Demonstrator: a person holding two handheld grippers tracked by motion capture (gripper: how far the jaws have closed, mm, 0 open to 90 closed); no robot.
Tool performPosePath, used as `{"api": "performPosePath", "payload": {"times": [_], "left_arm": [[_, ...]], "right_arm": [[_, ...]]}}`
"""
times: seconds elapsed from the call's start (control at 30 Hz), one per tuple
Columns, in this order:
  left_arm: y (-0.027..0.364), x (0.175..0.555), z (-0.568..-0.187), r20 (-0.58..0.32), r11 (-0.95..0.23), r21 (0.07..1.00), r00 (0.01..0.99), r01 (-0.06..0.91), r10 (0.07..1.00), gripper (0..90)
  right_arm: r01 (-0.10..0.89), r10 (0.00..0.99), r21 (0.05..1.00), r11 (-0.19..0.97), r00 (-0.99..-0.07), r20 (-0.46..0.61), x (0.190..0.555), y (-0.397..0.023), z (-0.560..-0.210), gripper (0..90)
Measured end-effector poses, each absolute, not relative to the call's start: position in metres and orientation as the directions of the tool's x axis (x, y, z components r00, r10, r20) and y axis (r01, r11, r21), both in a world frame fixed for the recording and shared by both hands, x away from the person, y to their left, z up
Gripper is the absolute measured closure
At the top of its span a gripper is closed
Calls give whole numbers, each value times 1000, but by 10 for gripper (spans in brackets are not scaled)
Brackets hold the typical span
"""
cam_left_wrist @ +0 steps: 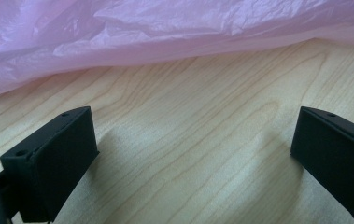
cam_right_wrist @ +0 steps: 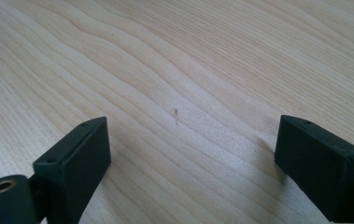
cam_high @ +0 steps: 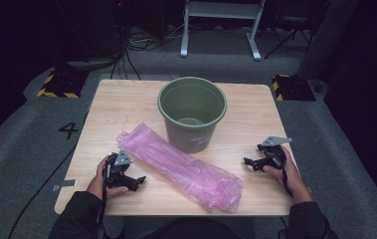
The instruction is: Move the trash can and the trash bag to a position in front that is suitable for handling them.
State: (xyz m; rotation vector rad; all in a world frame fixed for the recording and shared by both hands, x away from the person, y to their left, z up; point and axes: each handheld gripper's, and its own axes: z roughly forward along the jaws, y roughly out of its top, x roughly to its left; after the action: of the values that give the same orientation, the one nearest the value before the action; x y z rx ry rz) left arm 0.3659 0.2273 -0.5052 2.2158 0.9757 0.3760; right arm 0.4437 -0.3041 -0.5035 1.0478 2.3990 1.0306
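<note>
On a wooden desk (cam_high: 126,99), a folded pink plastic bag (cam_high: 181,167) lies before a green bucket (cam_high: 192,112); both tongs, left (cam_high: 139,180) and right (cam_high: 248,162), gape empty, and the slippery film could slide away when pinched.

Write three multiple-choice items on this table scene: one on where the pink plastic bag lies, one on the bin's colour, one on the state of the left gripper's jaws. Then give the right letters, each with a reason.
1. Where does the pink plastic bag lie?
A. inside the bin
B. flat on the table, in front of the bin
C. on the floor

2. What colour is the bin?
A. green
B. red
C. white

3. How do the jaws of the left gripper stand?
A. shut on the bag
B. shut on nothing
C. open, with bare wood between them

Key: 1 B, since the high view shows the bag stretched across the table between the bin and the person. 2 A, since its wall and rim are olive green. 3 C, since the left gripper view shows the jaws wide apart, short of the bag's edge.
</note>
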Motion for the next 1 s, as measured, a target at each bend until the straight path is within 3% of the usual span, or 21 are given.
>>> {"api": "performPosePath", "payload": {"times": [0.83,1.0], "left_arm": [[227,366,-505,-8,-491,684,679,539,734,5],[227,366,-505,-8,-491,684,679,539,734,4]], "right_arm": [[501,731,722,477,-682,-10,444,-305,-503,108],[504,733,723,473,-680,-6,443,-305,-501,160]]}}
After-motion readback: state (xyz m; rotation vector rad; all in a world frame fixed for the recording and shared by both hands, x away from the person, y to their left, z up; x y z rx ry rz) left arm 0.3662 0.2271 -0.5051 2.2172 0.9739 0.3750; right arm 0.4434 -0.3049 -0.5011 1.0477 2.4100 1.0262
